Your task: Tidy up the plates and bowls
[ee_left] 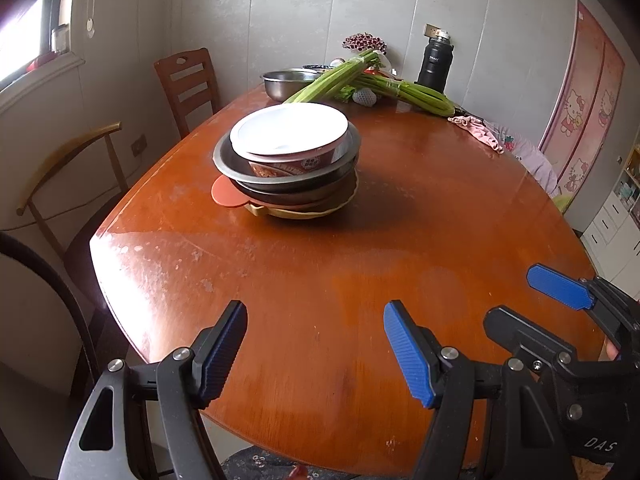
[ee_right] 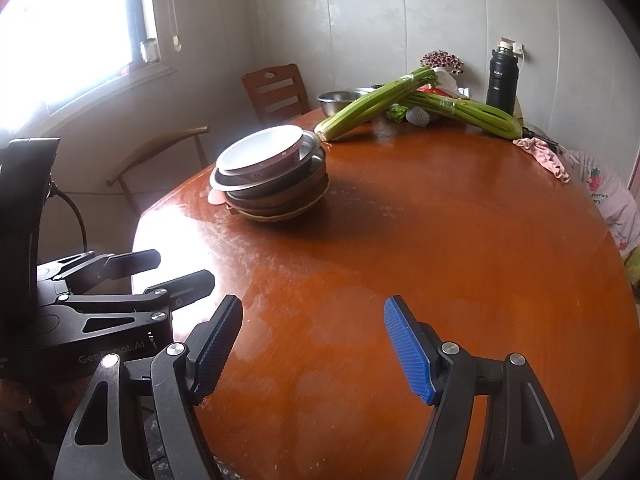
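Blue-padded left gripper [ee_left: 316, 344] and right gripper [ee_right: 314, 344] gape empty; the bowl stack [ee_left: 287, 158] sits ahead, nearer the left.

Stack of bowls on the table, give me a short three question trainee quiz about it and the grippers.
1. True or false: the white-rimmed bowl sits on top of the stack.
2. What lies behind the stack: A celery, B bread, C bananas?
3. Is the left gripper or right gripper holding anything?

Key: 1 true. 2 A. 3 No, both are open and empty above the table.
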### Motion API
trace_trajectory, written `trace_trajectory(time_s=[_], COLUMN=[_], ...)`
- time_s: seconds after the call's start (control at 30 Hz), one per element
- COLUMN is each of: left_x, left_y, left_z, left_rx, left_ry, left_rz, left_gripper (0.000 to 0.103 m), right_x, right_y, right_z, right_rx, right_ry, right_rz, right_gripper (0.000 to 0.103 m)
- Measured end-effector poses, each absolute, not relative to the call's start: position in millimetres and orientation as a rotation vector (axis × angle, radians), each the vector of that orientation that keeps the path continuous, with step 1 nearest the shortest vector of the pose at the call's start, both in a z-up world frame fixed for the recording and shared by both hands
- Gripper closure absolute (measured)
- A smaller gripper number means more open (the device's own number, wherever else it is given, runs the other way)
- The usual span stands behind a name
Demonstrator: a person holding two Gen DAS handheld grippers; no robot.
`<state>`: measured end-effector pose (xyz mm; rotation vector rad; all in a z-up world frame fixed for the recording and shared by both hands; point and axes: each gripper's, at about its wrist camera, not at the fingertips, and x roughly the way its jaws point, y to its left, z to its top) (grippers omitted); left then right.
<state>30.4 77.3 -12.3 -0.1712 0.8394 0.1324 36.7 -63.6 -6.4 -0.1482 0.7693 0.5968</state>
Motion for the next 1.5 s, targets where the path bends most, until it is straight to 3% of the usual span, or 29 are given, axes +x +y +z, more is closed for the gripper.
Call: trace_trajectory(time_s=[1.5], left_x=[21], left_y=[71], left_z=[-13], left_rx=[-0.167], left_ry=[0.845], left_rz=[0.108], left_gripper=[0.033], right_x=[21], right_y=[-64], right_z=[-6], right_rx=[-0.165], right_ry=[0.767], right_rz=[0.581], right_gripper=[0.028])
